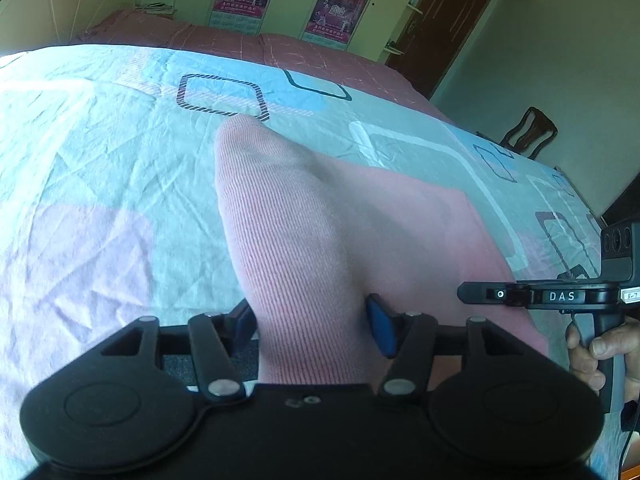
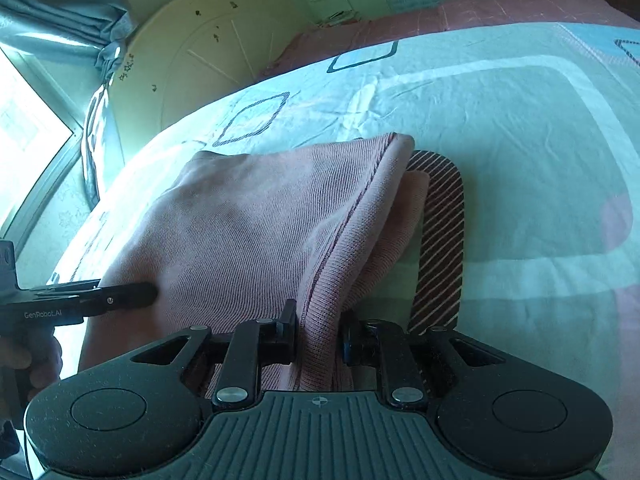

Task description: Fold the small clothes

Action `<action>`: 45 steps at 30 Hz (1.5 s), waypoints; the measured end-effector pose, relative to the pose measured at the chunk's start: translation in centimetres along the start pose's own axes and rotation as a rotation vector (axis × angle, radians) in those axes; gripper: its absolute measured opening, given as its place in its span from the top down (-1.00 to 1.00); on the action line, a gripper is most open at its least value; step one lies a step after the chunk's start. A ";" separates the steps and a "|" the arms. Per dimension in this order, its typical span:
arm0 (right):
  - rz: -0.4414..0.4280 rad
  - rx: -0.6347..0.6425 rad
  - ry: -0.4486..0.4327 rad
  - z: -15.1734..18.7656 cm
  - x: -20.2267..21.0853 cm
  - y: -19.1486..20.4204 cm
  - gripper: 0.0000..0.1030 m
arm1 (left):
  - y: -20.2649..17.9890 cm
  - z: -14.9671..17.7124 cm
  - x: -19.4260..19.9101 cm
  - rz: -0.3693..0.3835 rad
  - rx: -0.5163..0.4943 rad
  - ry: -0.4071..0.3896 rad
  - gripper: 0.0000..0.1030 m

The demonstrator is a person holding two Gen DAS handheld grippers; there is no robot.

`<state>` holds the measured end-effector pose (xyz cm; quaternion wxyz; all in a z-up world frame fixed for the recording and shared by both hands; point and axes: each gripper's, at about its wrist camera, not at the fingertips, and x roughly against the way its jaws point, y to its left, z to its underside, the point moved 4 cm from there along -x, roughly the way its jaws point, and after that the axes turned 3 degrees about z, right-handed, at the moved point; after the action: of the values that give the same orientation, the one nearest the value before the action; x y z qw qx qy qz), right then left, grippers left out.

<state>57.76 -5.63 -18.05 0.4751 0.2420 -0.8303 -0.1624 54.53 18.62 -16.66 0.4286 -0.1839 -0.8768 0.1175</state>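
A pink ribbed knit garment [image 1: 304, 240] lies partly folded on the patterned bedsheet [image 1: 100, 160]. My left gripper [image 1: 312, 324] is shut on its near edge, and the cloth bulges up between the blue pads. In the right wrist view the same garment [image 2: 248, 224] is doubled over, with its ribbed hem running toward me. My right gripper [image 2: 320, 336] is shut on that hem. Each gripper shows side-on in the other's view: the right one [image 1: 540, 296] and the left one [image 2: 100, 300].
A dark striped patch printed on the sheet [image 2: 440, 240] lies just right of the garment. A pink blanket [image 1: 240, 44] covers the bed's far part. A wooden chair [image 1: 528, 132] and a brown door [image 1: 444, 20] stand beyond the bed's right side. A curtain and window [image 2: 40, 120] are at left.
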 end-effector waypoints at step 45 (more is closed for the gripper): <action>0.340 0.517 -0.014 7.5 4.3 6.3 0.86 | -7.8 9.4 6.3 -0.191 -0.290 -0.068 0.33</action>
<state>47.82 -2.47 -15.61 0.4122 0.2114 -0.8760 0.1344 41.83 13.80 -15.05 0.3768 -0.1558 -0.9120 -0.0454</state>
